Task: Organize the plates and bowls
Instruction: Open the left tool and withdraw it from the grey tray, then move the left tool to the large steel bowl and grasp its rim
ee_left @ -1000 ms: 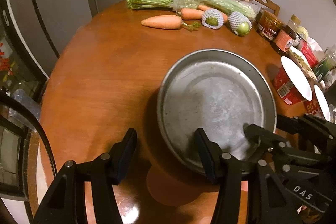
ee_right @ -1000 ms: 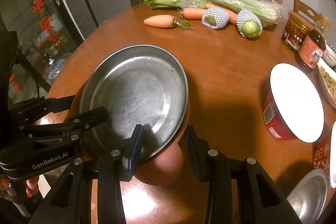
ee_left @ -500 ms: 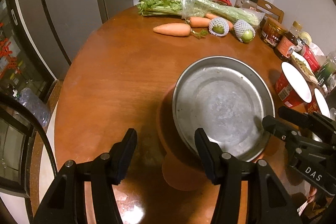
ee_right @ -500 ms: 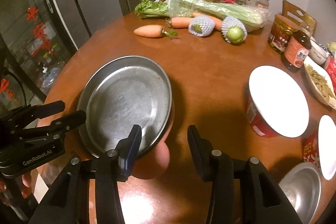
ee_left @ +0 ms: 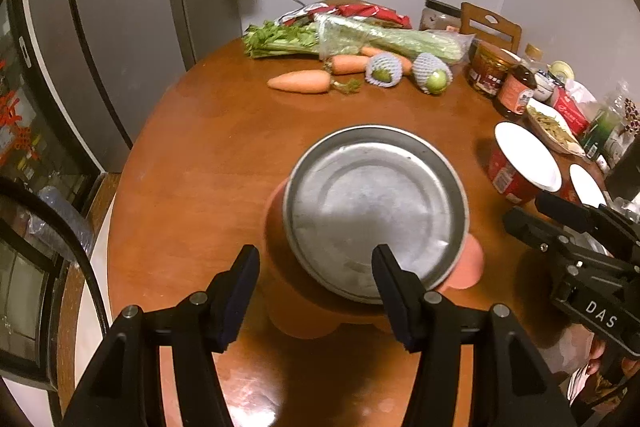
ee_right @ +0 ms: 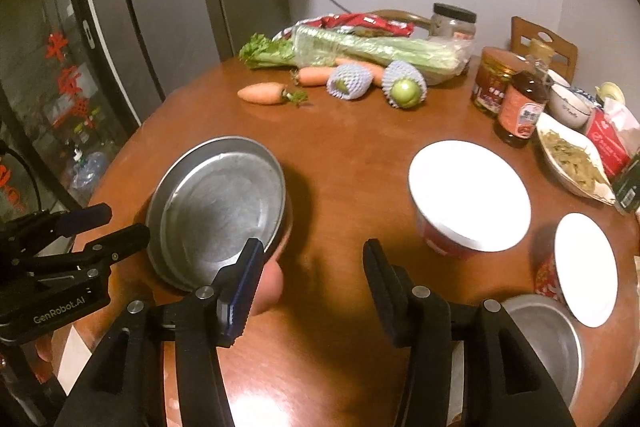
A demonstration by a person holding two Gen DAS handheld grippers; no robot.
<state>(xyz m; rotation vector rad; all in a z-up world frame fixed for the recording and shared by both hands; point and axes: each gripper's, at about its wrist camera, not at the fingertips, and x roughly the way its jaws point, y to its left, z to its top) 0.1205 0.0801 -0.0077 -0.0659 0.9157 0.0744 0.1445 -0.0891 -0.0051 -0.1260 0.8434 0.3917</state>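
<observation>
Brown round table (ee_left: pixel 208 155) bears a metal plate (ee_left: pixel 376 211) atop a pink bowl (ee_left: pixel 466 265), left gripper (ee_left: pixel 314 291) parted and empty, right gripper (ee_right: pixel 312 287) opening, empty.

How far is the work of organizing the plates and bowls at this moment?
Done: the metal plate sits stacked on an orange dish on the table.
In hand: nothing; the left gripper is empty, and the right gripper is opening, empty.
Left: a small metal bowl near the table edge remains unstacked.
</observation>
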